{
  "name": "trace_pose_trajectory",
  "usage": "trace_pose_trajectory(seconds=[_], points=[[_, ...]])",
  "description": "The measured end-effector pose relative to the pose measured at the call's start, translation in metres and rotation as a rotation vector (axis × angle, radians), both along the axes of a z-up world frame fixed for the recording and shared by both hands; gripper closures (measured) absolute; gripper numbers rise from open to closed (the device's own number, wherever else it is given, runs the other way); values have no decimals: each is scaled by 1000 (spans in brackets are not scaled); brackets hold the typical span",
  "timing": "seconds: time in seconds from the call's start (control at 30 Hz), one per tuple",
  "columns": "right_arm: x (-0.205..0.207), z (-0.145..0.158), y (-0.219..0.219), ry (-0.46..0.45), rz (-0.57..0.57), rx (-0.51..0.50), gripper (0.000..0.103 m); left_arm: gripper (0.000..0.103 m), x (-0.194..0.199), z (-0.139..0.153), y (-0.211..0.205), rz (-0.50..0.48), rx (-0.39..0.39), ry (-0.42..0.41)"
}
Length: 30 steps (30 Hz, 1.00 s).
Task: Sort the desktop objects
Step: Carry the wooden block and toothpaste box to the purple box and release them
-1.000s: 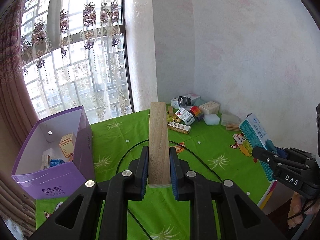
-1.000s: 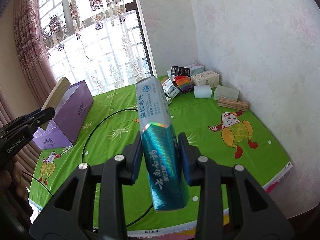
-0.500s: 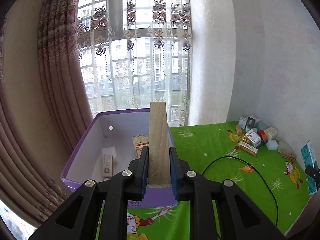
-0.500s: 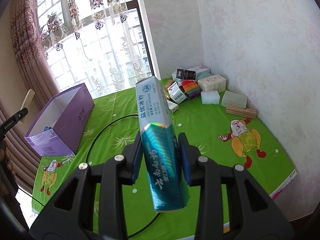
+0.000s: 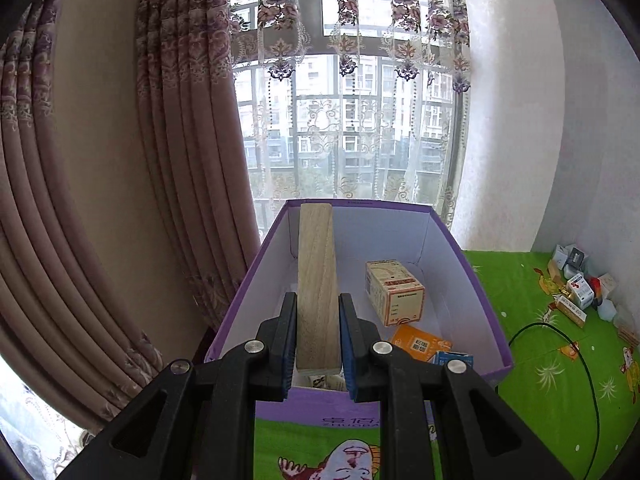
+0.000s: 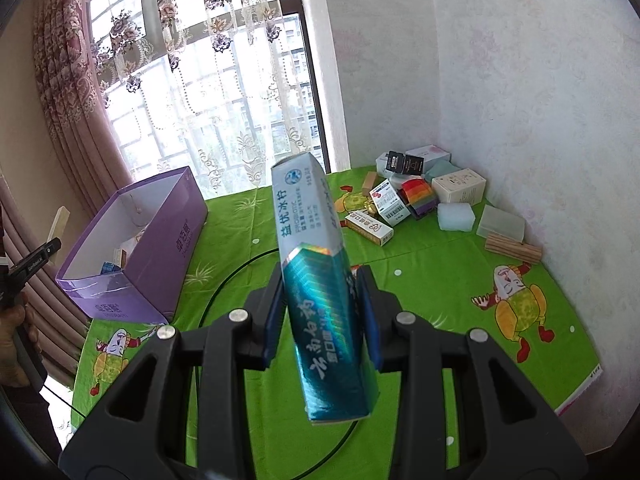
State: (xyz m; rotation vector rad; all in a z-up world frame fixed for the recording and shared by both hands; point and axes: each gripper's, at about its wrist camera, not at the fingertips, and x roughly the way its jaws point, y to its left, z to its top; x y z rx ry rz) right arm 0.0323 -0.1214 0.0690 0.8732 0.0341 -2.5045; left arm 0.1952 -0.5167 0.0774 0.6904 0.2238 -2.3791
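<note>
Left gripper (image 5: 318, 344) clamps a wooden block (image 5: 317, 288) between both pads, holding it over the open purple box (image 5: 466, 276); the block's lower end hides a small item on the box floor just behind the near wall. Inside the box: a tan carton (image 5: 395, 292) standing, an orange packet (image 5: 420, 345) and a blue one (image 5: 454, 360), both partly cut off by the near rim. Print on them too small to read.

Right gripper (image 6: 322, 312) grips a teal-and-white toothpaste box (image 6: 320, 280) at mid-length, tilted, held above the green tablecloth (image 6: 436, 280). It blocks part of the black cable (image 6: 224, 280) looping across the cloth.

Far corner by the wall: a heap of small cartons (image 6: 458, 186), a rainbow-striped block (image 6: 418, 196), a translucent white block (image 6: 456, 217), wooden sticks (image 6: 512, 247). Some lie on each other; exact stacking unclear.

At the left edge of the right view, the other gripper and a hand (image 6: 16, 320) show only in part. Curtains (image 5: 120, 160) hang behind the box.
</note>
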Motion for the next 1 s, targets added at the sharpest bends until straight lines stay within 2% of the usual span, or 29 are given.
trace_pose_trajectory(seconds=[0.27,0.5,0.73,1.0], points=[[-1,-4,-52,-6,81,27,66,84,11,-17,-19,0,65,19],[2,-9,-128,-15,190,50,66,84,14,-23,-36,-43,98,27],[9,-4,-214,-12,330,76,66,84,-6,-16,-45,-164,107,58],[10,-17,-289,-27,450,109,66,84,-27,-19,-60,-199,131,70]])
